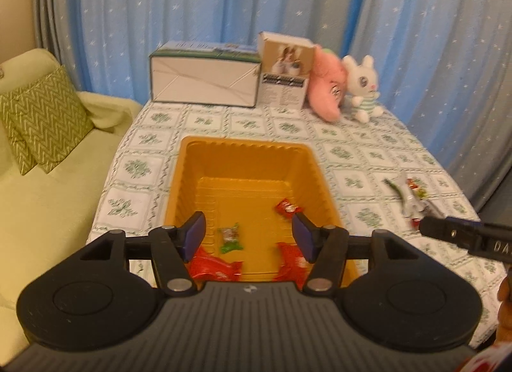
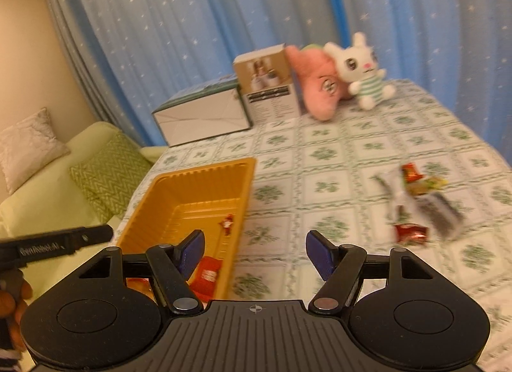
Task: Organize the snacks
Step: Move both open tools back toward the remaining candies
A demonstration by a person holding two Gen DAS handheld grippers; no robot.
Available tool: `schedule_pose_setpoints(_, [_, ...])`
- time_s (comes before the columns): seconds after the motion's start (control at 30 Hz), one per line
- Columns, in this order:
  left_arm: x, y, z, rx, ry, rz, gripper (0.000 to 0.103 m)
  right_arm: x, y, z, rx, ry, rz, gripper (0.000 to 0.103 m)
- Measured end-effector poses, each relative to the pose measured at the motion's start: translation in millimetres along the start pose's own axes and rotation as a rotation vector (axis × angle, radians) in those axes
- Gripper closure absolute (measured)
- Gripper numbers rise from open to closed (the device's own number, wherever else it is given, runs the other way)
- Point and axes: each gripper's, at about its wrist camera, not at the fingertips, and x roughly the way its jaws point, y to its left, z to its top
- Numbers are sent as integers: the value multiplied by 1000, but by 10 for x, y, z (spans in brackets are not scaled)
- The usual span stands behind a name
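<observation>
Orange tray (image 1: 188, 180) at frame centre on the patterned tablecloth (image 1: 352, 161); both grippers empty.

The ribbed tray holds red wrappers (image 1: 216, 268) along its lower edge and one green-and-clear candy (image 1: 229, 237). Loose snacks (image 2: 412, 199) lie blurred at right of the frame. Left gripper (image 1: 248, 237) and right gripper (image 2: 254, 253): jaws spread wide, gripping nothing.

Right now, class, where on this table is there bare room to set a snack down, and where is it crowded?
Bare tablecloth lies between the orange tray and the loose snack pile, and behind the tray, before the boxes. It is crowded at the pile and along the back, by the plush toys.
</observation>
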Motion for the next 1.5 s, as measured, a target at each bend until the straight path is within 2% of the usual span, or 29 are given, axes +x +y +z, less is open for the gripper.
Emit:
schedule_pose_setpoints(0.2, [-230,-340,33,4,-35,-77,36,-404,-215,-114,5,-51,-83,33])
schedule_pose_setpoints(0.3, [-292,-559,26,27,-44,-104,34,-590,-362,-171,23,-70,-120,33])
schedule_pose_setpoints(0.7, [-321,-1401,-135,81,-33,-216,25,-1076,-984,-318,89,-110,-232,33])
schedule_pose_setpoints(1.03, [-126,-1859,-347,132,14,-245,20,-1176,-1293,-408,132,-96,-267,33])
schedule_pose_setpoints(1.5, [47,-2071,-467,180,50,-243,20,-1194,-1500,-483,156,-80,-285,33])
